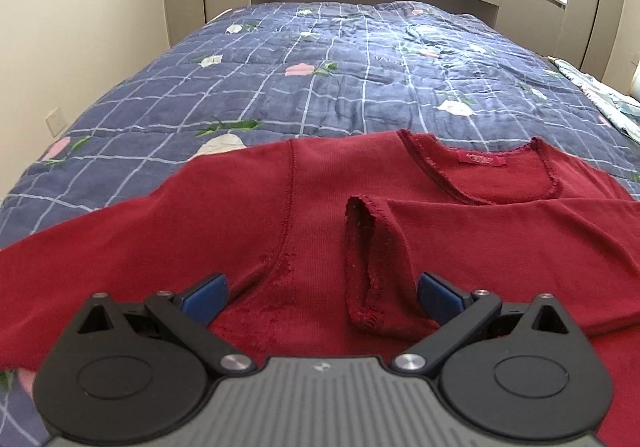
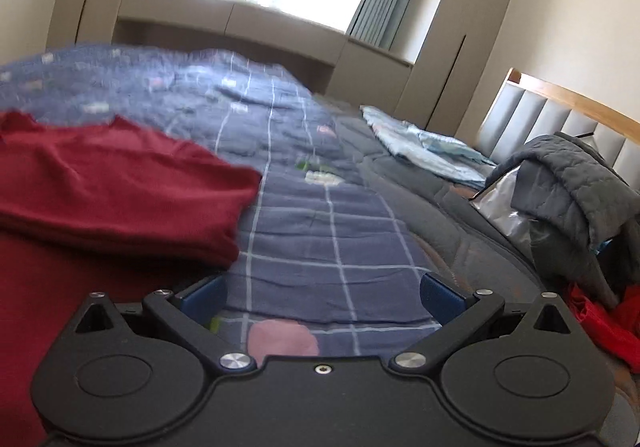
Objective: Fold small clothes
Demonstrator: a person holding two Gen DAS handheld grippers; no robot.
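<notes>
A dark red long-sleeved top (image 1: 312,215) lies flat on the blue checked quilt (image 1: 340,67), neckline (image 1: 488,175) towards the far side. Its right sleeve is folded across the body, with the cuff (image 1: 364,263) near the middle; the left sleeve stretches out to the left. My left gripper (image 1: 322,293) is open and empty, low over the top's body with the cuff between its blue pads. My right gripper (image 2: 324,299) is open and empty over the quilt (image 2: 320,239), just right of the top's folded edge (image 2: 120,187). The right wrist view is blurred.
A light blue cloth (image 2: 424,147) lies further along the bed. A grey quilted jacket (image 2: 572,183) and a red item (image 2: 608,323) are piled at the right by the padded headboard (image 2: 560,119). Walls and cupboards surround the bed.
</notes>
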